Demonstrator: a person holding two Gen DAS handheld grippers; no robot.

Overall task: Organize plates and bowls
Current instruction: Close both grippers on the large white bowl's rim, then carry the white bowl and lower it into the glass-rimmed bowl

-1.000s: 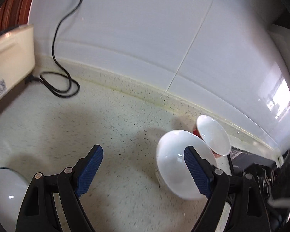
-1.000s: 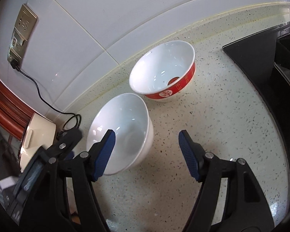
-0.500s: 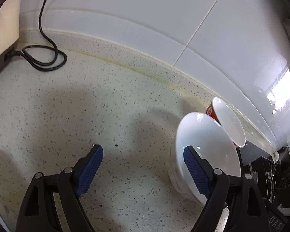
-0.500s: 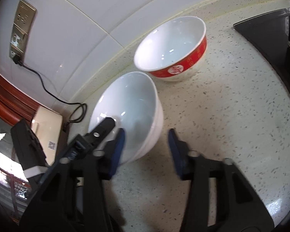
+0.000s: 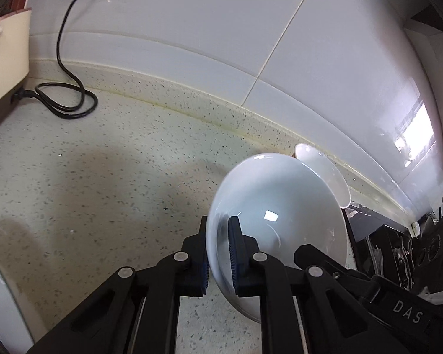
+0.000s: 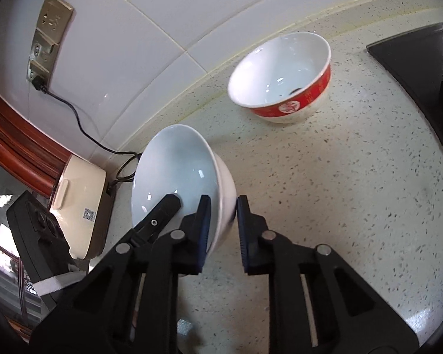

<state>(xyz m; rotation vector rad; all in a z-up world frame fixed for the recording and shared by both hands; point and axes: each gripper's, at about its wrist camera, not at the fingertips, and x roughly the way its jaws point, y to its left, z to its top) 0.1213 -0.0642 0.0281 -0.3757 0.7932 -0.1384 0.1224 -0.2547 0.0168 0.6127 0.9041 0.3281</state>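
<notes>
left gripper [image 5: 218, 261]: we clench the white bowl [image 5: 280, 221] rim.
right gripper [image 6: 223, 230]: we are closing on its opposite rim.
red bowl [image 6: 283, 79]: at one o'clock.

The plain bowl [image 6: 180, 177] stands on the counter [image 6: 339, 206] — the banded bowl [image 6: 283, 79] behind it, near the wall [image 6: 162, 14].

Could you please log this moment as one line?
left gripper: shut on plain white ceramic bowl rim | right gripper: closing across same rim

Open tabletop [image 6: 325, 191] right of white bowl [image 6: 177, 171]; red-rimmed bowl [image 6: 280, 79] blocks far side by wall; hob [image 6: 413, 59] right; cream appliance [image 6: 79, 206], coiled cable [image 5: 65, 100] left.
</notes>
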